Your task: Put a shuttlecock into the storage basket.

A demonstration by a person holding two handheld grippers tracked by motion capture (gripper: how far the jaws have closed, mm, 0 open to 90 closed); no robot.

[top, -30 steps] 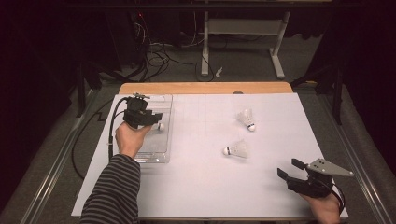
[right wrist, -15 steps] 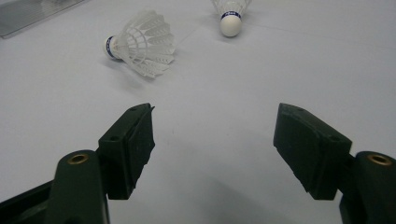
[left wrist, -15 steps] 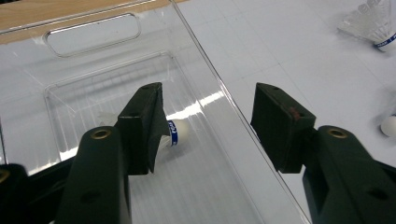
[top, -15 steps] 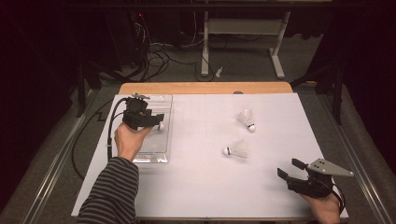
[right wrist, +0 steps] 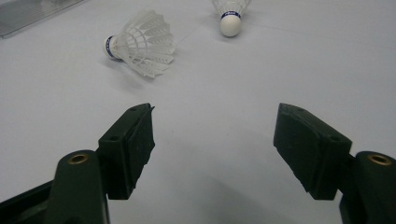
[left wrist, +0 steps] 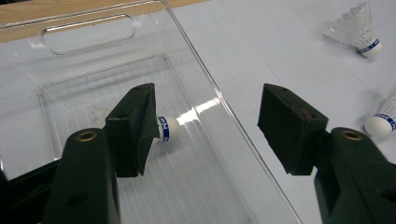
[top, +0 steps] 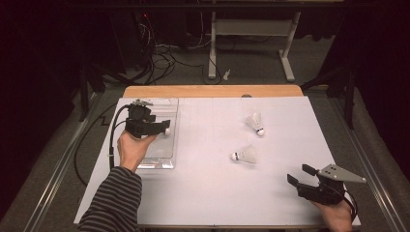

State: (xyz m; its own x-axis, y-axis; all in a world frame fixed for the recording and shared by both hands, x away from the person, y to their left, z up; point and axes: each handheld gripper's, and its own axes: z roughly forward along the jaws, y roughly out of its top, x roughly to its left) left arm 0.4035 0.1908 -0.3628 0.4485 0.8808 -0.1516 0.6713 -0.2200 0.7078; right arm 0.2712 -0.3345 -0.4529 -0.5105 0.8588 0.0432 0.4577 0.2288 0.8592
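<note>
High view shows the left gripper (top: 163, 126) poised over the clear, shallow plastic tray (top: 170, 104) that lies by the left edge of the white tabletop sheet (top: 208, 193). Its jaws have just been opening and now stand wide; in the left gripper view a white feathered shuttlecock with a blue-banded cork (left wrist: 167, 129) peeks out beside the left jaw, over the tray's floor, though whether it rests there or clings to the pad I cannot tell. This looks like the release step of gathering shuttlecocks into the tray.

Two more white feathered shuttlecocks lie on the sheet, well apart from the tray: the nearer shuttlecock (top: 245, 155) around the middle, the farther shuttlecock (top: 255, 123) toward the far right. The right gripper (top: 300, 177) waits near the near right corner, jaws spread and empty, both shuttlecocks ahead of it.

Next, probably, the left gripper must lift clear of the tray without dragging the cork, then a gripper must reach the nearer shuttlecock and close gently on it.
</note>
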